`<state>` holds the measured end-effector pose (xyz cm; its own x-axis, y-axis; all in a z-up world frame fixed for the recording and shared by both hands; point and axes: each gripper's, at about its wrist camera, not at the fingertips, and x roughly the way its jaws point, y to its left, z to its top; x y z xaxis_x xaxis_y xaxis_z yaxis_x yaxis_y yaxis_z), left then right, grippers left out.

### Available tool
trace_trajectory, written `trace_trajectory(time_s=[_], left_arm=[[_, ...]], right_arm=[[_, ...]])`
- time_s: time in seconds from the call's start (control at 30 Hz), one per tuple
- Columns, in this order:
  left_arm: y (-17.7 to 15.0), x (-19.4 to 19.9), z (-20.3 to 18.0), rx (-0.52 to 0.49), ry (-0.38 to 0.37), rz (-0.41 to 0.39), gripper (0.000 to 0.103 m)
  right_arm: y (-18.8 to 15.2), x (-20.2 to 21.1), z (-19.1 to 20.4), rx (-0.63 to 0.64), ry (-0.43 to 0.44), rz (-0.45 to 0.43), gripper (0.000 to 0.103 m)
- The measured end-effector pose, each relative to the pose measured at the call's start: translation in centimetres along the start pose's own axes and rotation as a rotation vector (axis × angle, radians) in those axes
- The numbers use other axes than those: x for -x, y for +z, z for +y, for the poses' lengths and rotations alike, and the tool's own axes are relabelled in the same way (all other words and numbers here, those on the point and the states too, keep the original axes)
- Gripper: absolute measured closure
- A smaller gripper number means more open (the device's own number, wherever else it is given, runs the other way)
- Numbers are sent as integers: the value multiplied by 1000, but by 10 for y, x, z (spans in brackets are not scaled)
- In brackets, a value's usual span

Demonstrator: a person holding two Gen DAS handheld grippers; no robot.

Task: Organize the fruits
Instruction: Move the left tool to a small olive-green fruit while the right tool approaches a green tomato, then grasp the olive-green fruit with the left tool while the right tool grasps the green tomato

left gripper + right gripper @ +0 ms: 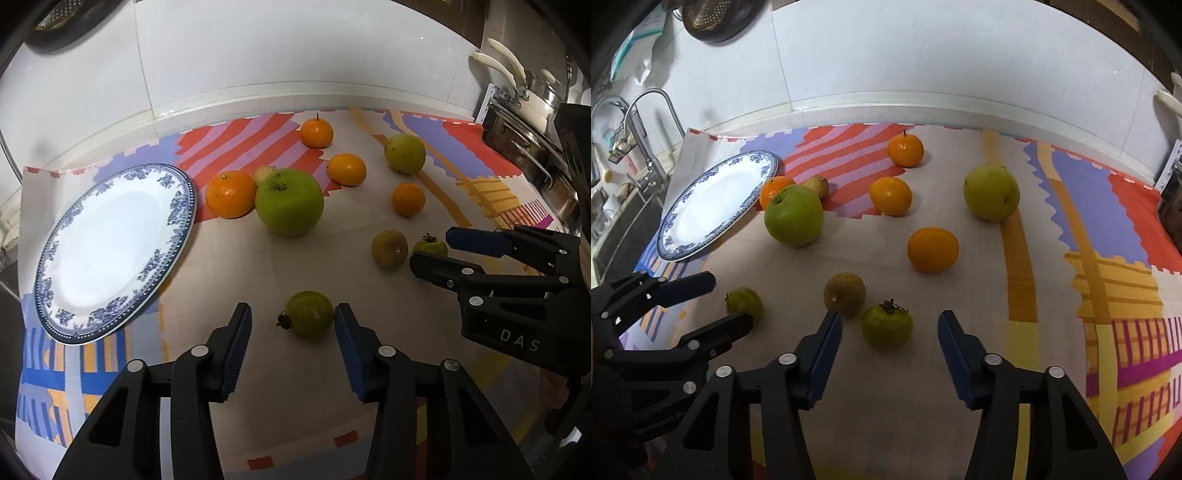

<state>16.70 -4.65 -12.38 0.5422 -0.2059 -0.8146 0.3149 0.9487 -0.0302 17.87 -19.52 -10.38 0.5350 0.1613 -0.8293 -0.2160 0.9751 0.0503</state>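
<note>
A blue-rimmed white plate (107,251) (713,206) lies empty at the left of a patterned cloth. Several oranges, among them one (231,194) by a big green apple (289,201) (794,216), are scattered on the cloth, with a yellow-green apple (405,153) (991,192) and a brownish fruit (389,248) (844,294). My left gripper (293,319) (733,299) is open around a small green tomato (309,319) (744,304), its right pad touching it. My right gripper (890,325) (430,247) is open around another green tomato (886,325) (430,246).
A white tiled wall rises behind the counter. A sink with faucets (646,147) lies to the left. Steel pots with cream handles (524,99) stand at the right. A dark pan (713,18) hangs on the wall.
</note>
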Motion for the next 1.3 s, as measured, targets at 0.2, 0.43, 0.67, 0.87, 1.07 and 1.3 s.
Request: trace_trajectory(time_s=[0.2,0.43,0.67,0.87,1.07,1.3], left_arm=[[2,-4,-1,8,-19,3,70],[2,-4,0,21,-27,-2,73],[2,7,-1,20,-28,-32,77],[1,19,-2,21,-38,-67,84],[-9,17,-2,45,-79,-37,80],[-11,3,-1,52,-82,6,73]], right_arm=[[-1,-1,0,-1,12,3,60],[-3,-2,2,10,13,7,71],[-5,6,3,-4,19,-6,72],[-2,21,9,11,36,-33,72],[-5,25,14,19,31,-37,72],[-12,24,16,4,43,-21,72]])
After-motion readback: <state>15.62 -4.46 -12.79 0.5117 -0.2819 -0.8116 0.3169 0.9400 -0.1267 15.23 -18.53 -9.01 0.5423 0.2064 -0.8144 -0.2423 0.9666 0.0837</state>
